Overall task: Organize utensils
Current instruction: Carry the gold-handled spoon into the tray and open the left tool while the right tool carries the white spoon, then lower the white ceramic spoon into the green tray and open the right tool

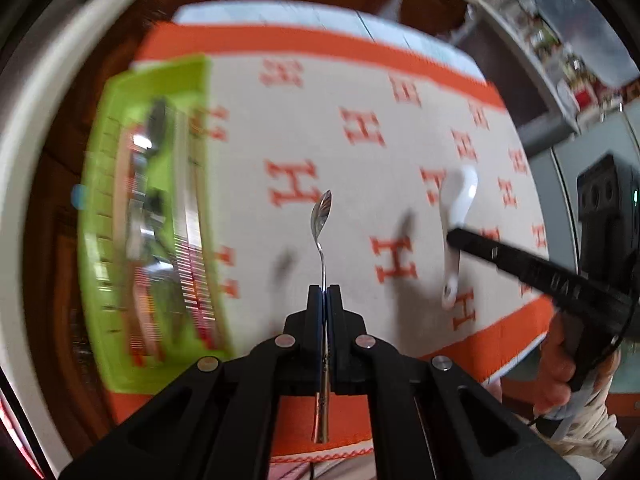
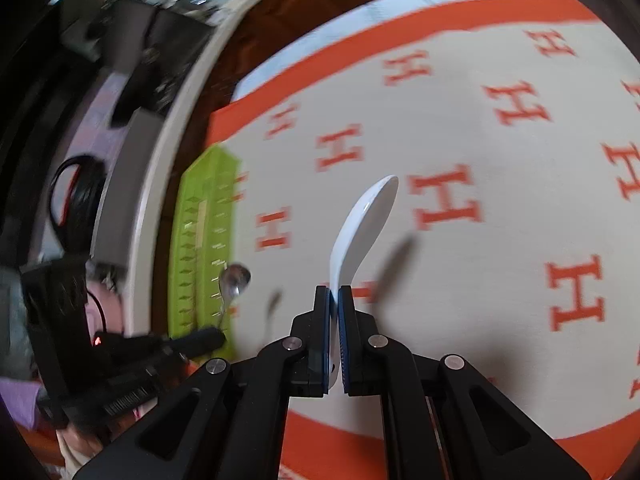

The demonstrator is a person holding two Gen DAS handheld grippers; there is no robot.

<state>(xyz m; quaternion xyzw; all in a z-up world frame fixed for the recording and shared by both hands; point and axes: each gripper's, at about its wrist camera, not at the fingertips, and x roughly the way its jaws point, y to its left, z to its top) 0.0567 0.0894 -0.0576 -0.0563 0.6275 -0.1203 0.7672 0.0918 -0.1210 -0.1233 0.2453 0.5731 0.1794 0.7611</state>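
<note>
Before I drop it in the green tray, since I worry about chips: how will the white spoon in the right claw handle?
The white spoon looks like glazed ceramic, so probably stiff and brittle; set it down rather than drop it. Its glossy handle is pinched edge-on in the right claw, so it may slip or pivot. The bowl juts far past the pads, likely front-heavy.

Motion blur smears the green tray [image 1: 148, 216], so its contents, perhaps cutlery, cannot be identified.

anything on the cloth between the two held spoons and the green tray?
Nothing visible. The left gripper holds the metal spoon, the right gripper the white spoon, both off the cloth. Only bare patterned cloth lies toward the green tray.
</note>
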